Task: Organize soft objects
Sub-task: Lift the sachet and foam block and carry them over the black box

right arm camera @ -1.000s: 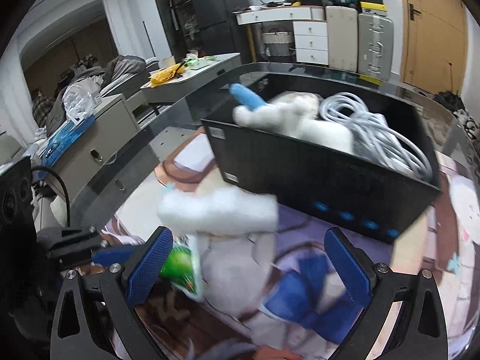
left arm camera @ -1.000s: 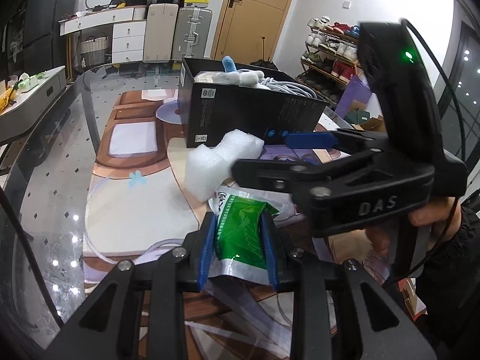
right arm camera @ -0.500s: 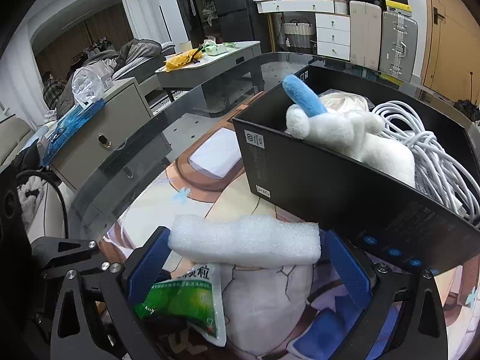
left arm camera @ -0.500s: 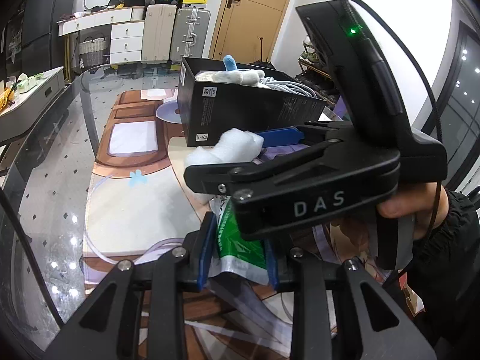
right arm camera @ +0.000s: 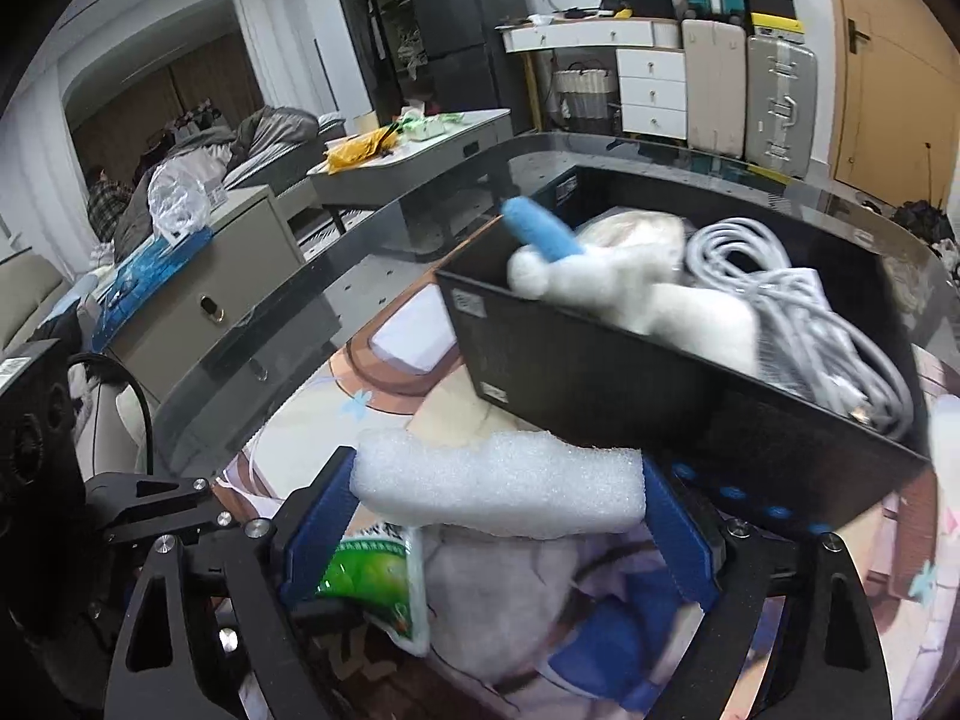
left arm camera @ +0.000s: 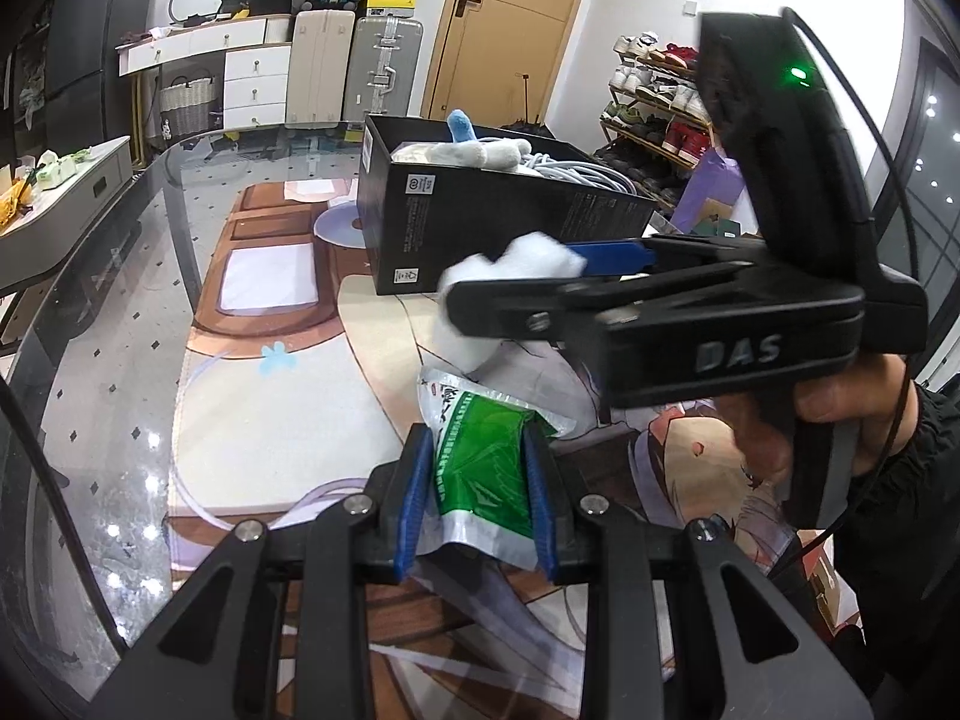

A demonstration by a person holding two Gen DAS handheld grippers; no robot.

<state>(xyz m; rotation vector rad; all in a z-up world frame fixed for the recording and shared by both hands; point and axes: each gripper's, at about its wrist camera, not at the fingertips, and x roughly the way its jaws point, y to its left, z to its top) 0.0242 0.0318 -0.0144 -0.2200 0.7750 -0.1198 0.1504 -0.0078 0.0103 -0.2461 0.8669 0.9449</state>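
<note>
My left gripper (left arm camera: 477,501) is shut on a green and white plastic packet (left arm camera: 480,462), held just above the printed table mat; the packet also shows in the right wrist view (right arm camera: 372,588). My right gripper (right arm camera: 498,516) is shut on a white foam block (right arm camera: 498,489), lifted above the mat in front of the black box (right arm camera: 660,396). The foam (left arm camera: 510,276) also shows in the left wrist view, near the box (left arm camera: 480,222). The box holds a white plush toy (right arm camera: 624,294) with a blue part and a coiled white cable (right arm camera: 798,312).
The glass table (left arm camera: 120,312) carries a printed mat (left arm camera: 288,408). Around it stand a grey side cabinet (right arm camera: 198,306), suitcases (left arm camera: 354,66) and a shoe rack (left arm camera: 654,114).
My right gripper has closed on the foam block and lifted it off the mat toward the black box. The left gripper still holds the packet, almost still.
</note>
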